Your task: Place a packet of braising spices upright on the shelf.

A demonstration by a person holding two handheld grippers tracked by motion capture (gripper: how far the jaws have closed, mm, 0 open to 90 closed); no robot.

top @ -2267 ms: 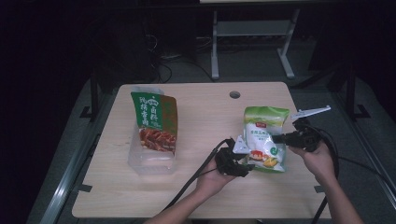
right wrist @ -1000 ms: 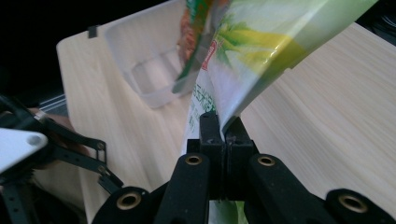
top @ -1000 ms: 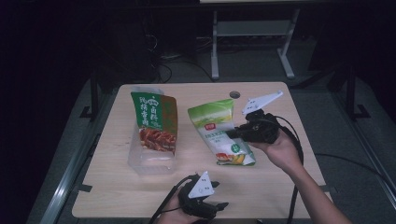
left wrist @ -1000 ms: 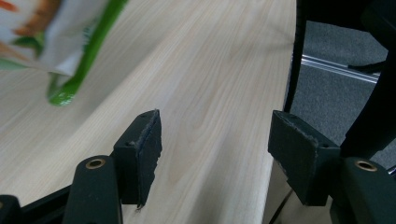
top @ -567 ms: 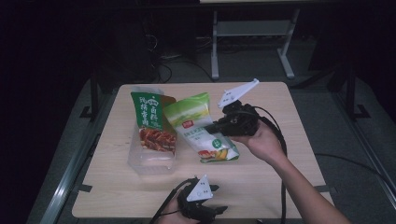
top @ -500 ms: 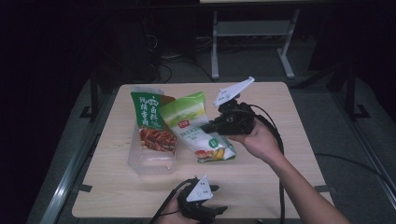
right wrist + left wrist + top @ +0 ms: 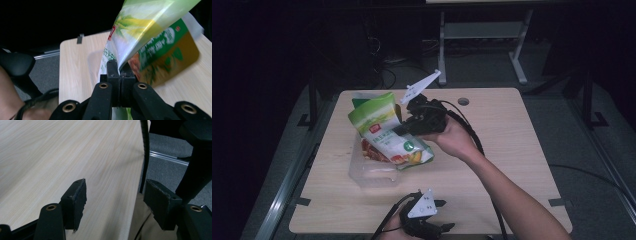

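Green snack bag (image 7: 382, 134) is hanging from the right gripper (image 7: 404, 127), above the left half of the table (image 7: 522, 150). In the high view the bag is hanging tilted over the clear plastic container (image 7: 372, 172), with its lower corner just above the container's rim, and it is covering most of a second bag (image 7: 358, 102), of which a dark green top edge is showing behind it. The right hand (image 7: 452, 140) is holding the gripper from the right side, with the forearm coming in from the lower right and the grey plate (image 7: 419, 87) sticking up over the gripper.

In the right gripper view the two black jaws are standing fully together, and they are pinching a thin edge of the green snack bag (image 7: 150, 22) between the pads (image 7: 112, 70). The bag is rising from the pinch point up and to the right, and the second bag (image 7: 170, 52), with its green and orange print, is showing behind it, a bit blurred.

The left gripper (image 7: 434, 232) is resting at the near edge of the table, well apart from both bags. In the left gripper view its jaws are standing wide open, with nothing between the pads (image 7: 78, 200), and they are pointing along the table's edge, where the bare wood and the grey floor (image 7: 165, 170) are showing between them.
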